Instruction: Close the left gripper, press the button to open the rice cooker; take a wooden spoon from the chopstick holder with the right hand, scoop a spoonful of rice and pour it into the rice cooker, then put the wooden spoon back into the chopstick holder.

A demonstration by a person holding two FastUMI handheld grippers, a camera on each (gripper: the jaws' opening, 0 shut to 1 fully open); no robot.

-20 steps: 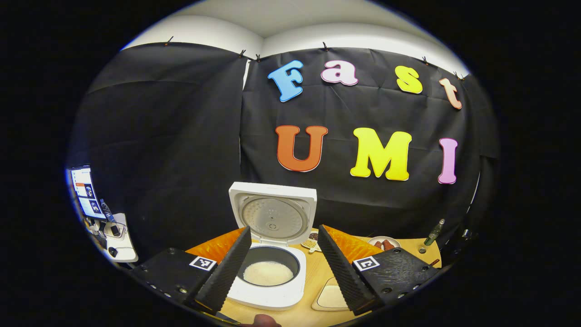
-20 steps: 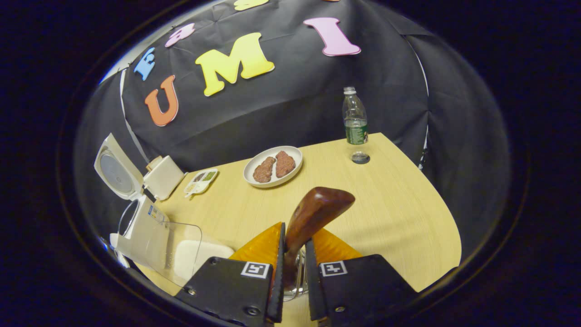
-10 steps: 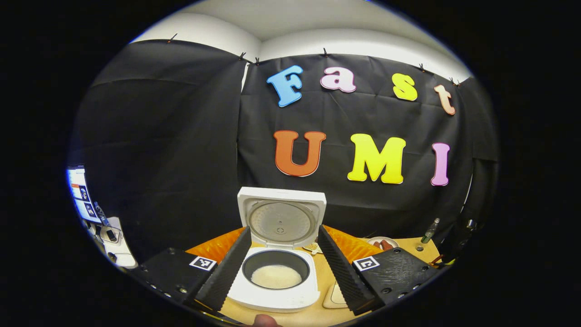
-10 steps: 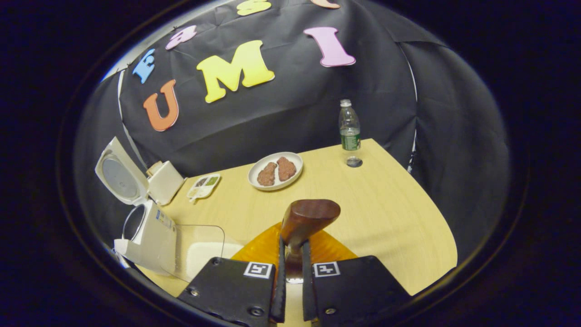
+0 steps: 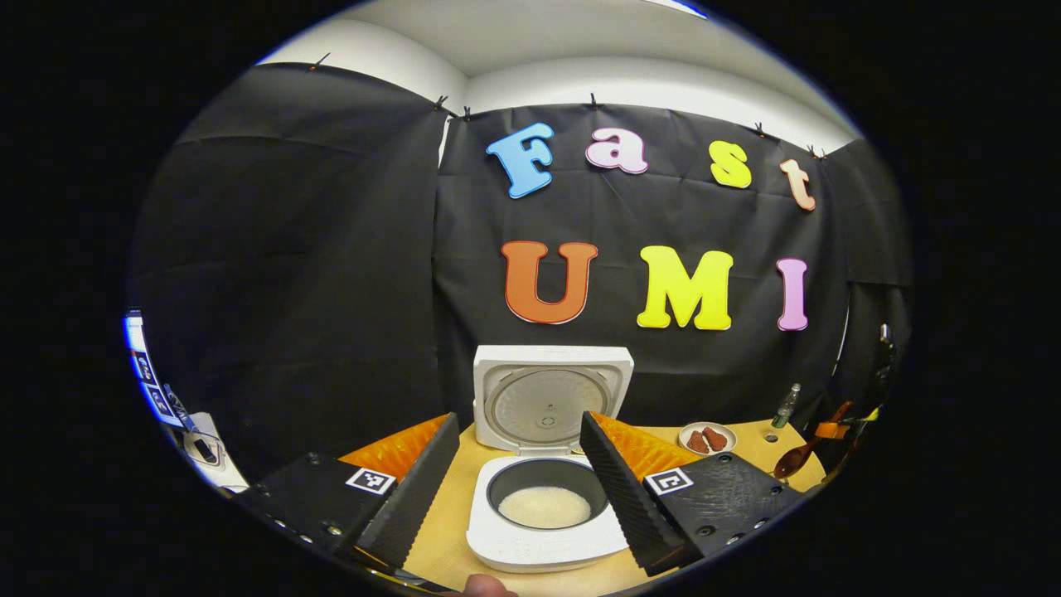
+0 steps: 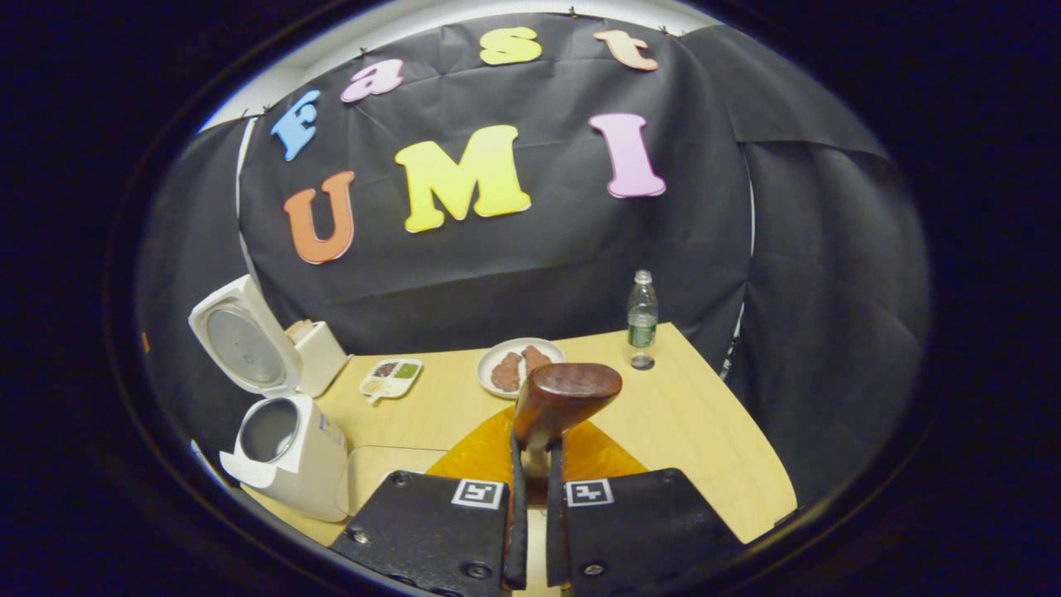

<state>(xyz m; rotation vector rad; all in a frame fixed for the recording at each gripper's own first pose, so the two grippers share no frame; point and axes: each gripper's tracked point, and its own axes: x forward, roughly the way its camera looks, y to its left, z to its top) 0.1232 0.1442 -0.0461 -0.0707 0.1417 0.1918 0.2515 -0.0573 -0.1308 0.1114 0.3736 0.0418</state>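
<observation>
Right gripper view: right gripper [image 6: 531, 477] fingers are clamping the wooden spoon [image 6: 557, 398] low on its stiff, light handle, bowl up over the counter [image 6: 704, 431], rice cooker [image 6: 286, 452] sitting open; left gripper [image 5: 520, 485] fingers are spreading apart.

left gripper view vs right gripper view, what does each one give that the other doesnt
Particular to the left gripper view: the rice in the pot, the open left gripper, a monitor far left. Particular to the right gripper view: a divided dish, a white box behind the cooker, a close look at the right gripper shut on the spoon's handle. Shared: rice cooker with lid up, wooden spoon, plate of meat, bottle, table.
</observation>
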